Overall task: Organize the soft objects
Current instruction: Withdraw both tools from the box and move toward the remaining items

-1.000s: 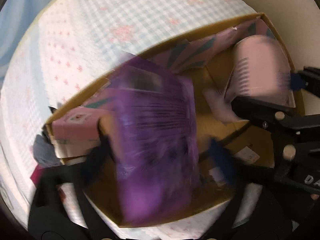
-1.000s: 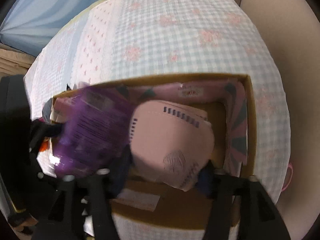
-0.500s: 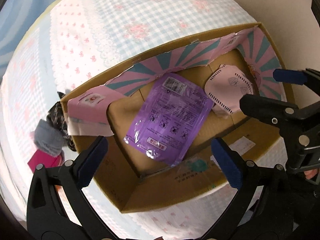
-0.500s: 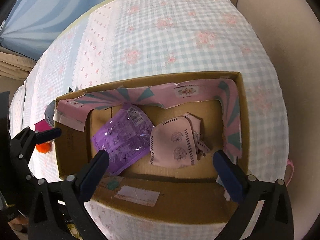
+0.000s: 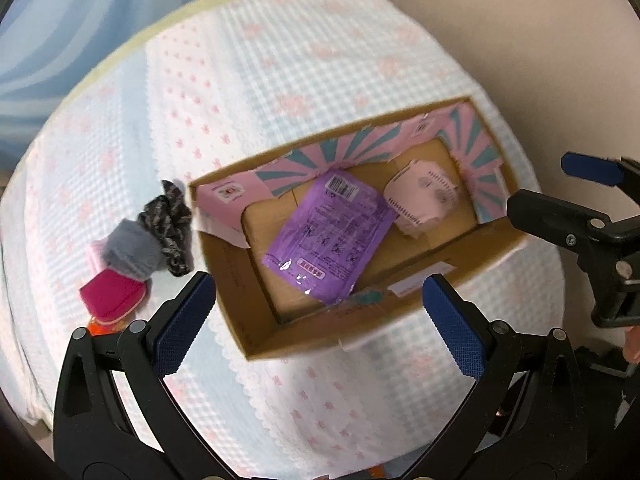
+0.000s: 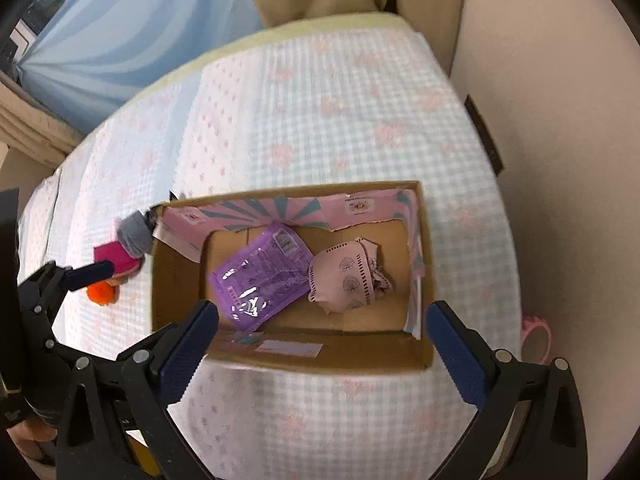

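Both jaws spread wide and empty on left gripper (image 5: 320, 320) and right gripper (image 6: 324, 340) above cardboard box (image 6: 172, 280) on checked cloth (image 6: 320, 120), purple packet (image 6: 260, 276) and pink mask (image 6: 344, 280) inside, touching.

Both wrist cameras look steeply down from above the cardboard box (image 5: 304, 344) (image 6: 320, 360), fairly near; both views share it.
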Demonstrator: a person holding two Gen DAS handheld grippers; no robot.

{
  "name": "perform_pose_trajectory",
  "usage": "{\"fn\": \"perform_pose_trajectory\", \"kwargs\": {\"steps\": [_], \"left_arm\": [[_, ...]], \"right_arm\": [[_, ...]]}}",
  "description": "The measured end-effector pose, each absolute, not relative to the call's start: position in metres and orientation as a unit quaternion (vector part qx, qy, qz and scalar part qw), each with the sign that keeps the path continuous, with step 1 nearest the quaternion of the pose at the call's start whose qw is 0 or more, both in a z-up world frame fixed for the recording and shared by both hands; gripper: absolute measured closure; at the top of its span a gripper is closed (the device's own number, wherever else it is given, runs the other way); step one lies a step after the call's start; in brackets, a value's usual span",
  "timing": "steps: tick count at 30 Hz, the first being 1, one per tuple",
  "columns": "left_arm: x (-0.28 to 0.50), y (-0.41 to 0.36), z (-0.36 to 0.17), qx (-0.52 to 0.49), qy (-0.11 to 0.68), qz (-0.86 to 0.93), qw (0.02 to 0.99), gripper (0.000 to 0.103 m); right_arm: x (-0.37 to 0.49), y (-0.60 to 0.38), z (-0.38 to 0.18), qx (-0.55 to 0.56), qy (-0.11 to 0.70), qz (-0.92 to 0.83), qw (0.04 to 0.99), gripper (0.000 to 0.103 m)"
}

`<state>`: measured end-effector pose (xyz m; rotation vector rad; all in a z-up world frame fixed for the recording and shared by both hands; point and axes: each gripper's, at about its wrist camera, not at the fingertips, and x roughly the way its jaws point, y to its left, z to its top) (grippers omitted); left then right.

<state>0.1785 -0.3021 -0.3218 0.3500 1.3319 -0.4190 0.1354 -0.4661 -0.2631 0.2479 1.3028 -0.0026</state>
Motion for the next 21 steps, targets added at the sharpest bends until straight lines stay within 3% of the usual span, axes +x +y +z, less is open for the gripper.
{"fn": "perform_pose_trajectory", "kwargs": {"steps": [15, 21], "left_arm": [[0.097, -0.217, -0.166, 0.108, 0.506, -0.198, 0.833, 0.0], [0.069, -0.164, -0.12, 0.084, 0.465, -0.192, 0.86, 0.0]], "right_arm": [[0.053, -0.384, -0.097, 0.072, 0.495, -0.044, 0.865, 0.0], [0.029, -0.349, -0.064, 0.079, 0.46, -0.045, 0.883, 0.0]]}}
